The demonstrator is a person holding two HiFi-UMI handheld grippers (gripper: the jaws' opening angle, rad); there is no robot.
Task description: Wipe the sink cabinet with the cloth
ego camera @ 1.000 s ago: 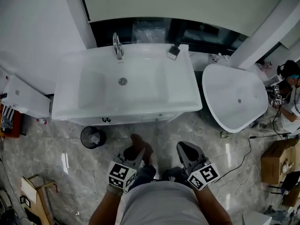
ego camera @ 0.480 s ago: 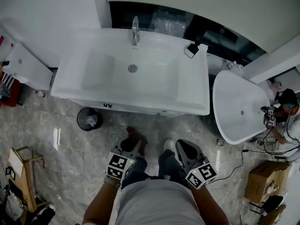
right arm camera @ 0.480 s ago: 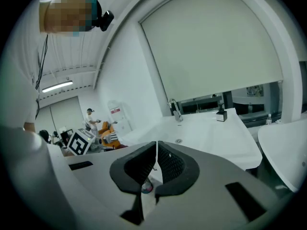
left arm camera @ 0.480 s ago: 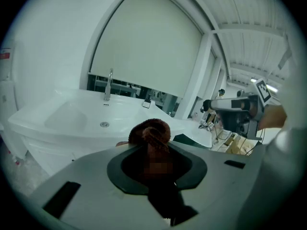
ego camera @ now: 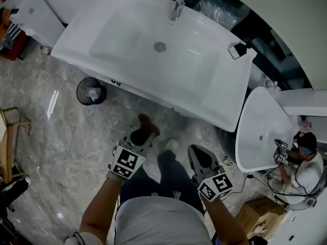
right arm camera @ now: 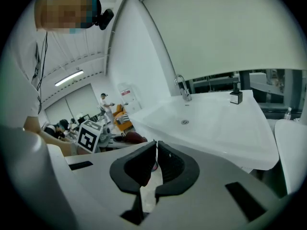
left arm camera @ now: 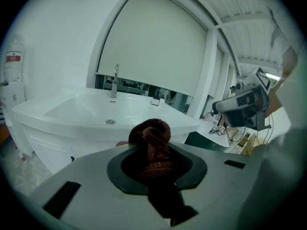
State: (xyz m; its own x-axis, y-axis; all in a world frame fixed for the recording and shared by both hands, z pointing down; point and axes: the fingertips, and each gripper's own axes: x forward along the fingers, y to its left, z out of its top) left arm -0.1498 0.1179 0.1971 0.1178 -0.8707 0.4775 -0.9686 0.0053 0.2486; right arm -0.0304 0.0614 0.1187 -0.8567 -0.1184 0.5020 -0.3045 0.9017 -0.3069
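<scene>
A small black bin (ego camera: 91, 91) stands on the floor at the left of the frame, near the white sink cabinet (ego camera: 217, 93) that fills the top middle. In the lower middle, the left gripper (ego camera: 140, 138) is closed tight on a bunched-up brown cloth (ego camera: 145, 122). The cloth is apart from the cabinet. To its right, the right gripper (ego camera: 200, 160) has its jaws almost together, with nothing in them. A white tub (ego camera: 258, 131) sits at the right.
</scene>
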